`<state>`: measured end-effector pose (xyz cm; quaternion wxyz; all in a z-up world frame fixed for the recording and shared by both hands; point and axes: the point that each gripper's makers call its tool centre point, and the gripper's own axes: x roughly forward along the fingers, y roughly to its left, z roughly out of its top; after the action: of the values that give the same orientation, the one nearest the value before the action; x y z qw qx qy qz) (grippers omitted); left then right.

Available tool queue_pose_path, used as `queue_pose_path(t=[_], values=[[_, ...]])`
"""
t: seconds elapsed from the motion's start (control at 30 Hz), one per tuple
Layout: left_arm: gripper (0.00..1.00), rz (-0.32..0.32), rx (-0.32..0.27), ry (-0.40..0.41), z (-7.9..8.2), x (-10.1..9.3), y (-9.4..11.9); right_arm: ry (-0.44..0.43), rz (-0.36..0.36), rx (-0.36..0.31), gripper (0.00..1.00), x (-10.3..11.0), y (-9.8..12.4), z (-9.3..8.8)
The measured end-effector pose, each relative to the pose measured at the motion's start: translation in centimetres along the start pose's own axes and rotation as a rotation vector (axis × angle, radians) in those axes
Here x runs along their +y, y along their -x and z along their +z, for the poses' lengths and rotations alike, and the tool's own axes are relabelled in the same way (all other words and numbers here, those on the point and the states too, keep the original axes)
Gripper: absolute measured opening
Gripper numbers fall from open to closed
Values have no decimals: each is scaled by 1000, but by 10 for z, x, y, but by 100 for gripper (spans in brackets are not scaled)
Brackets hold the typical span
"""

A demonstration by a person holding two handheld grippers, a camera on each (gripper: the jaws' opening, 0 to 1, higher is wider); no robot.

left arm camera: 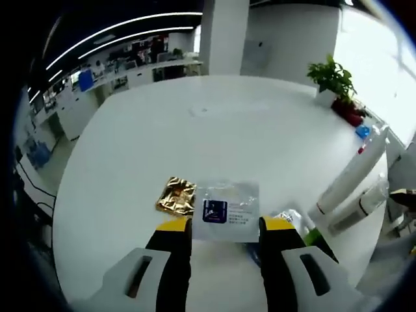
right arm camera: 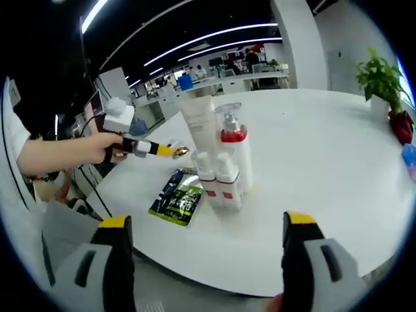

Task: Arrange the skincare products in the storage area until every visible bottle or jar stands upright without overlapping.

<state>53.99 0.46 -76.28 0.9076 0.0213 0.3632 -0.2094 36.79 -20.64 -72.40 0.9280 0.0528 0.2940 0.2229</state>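
My left gripper (left arm camera: 226, 227) is open just above the white table (left arm camera: 214, 123), and the near edge of a clear sachet with a blue label (left arm camera: 224, 209) lies between its yellow tips. A gold sachet (left arm camera: 177, 196) lies flat to the left of it. In the right gripper view a tall white tube (right arm camera: 198, 123), a pump bottle with a red band (right arm camera: 232, 146) and two small white bottles (right arm camera: 218, 182) stand upright, close together. A green-black sachet (right arm camera: 177, 198) lies flat beside them. My right gripper (right arm camera: 208, 224) is open wide, well short of the group.
A hand holds the left gripper (right arm camera: 151, 149) over the table's far-left edge, near the gold sachet (right arm camera: 181, 152). A potted plant (right arm camera: 380, 81) and a red item (right arm camera: 402, 123) stand at the far right. White bottles (left arm camera: 351, 175) rise at the right of the left gripper view.
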Motion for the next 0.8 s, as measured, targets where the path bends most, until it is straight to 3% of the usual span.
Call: queue_pose_path(t=[0.47,0.8], values=[[38,-38,-68,2,-2,-26,41,1,4,-15,95,1,1,3],[38,-73,-97,-25,-13,-47,70,17,6,-26,94,2,2,4]])
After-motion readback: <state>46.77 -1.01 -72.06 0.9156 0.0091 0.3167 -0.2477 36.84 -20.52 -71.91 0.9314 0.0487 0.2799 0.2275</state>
